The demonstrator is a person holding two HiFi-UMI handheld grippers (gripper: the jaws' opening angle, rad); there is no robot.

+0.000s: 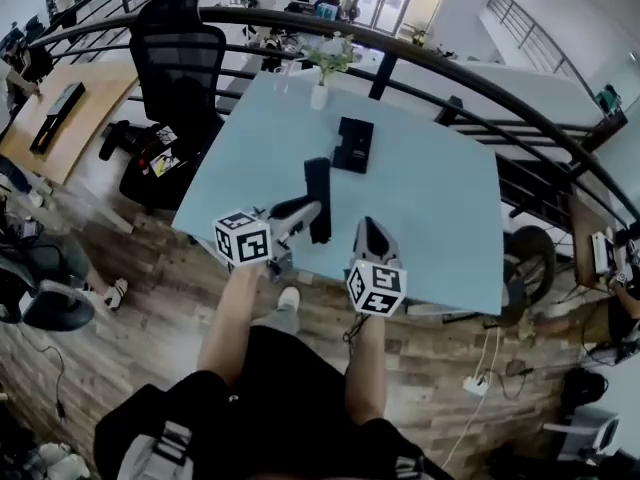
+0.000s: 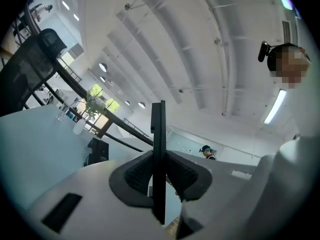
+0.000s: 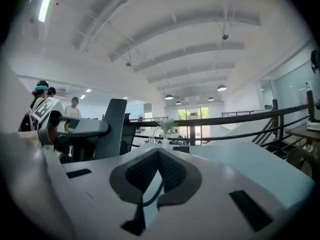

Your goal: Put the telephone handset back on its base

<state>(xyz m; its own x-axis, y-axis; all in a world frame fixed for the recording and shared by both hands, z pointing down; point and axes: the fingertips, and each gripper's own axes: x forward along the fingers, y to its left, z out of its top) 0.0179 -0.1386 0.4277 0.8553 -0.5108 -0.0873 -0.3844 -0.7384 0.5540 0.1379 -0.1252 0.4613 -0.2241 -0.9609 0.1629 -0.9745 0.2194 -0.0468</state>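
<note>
The black telephone handset (image 1: 318,180) hangs above the near half of the light blue table (image 1: 440,208), with my left gripper (image 1: 306,209) shut on it. In the left gripper view the handset (image 2: 158,129) stands edge-on and upright, and both pads of the left gripper (image 2: 159,156) press on it. Further back on the table, apart from the handset, sits the black base (image 1: 352,145), also small at the left as the base (image 2: 97,151). My right gripper (image 1: 368,228) hovers beside the handset at the table's front edge. The right gripper (image 3: 158,155) is shut on nothing. From there I see the handset (image 3: 112,129) at the left.
A white vase with a plant (image 1: 320,86) stands at the table's far edge. A black office chair (image 1: 180,53) is at the far left. A curved black railing (image 1: 470,78) runs behind the table. The person's legs are below the table's near edge.
</note>
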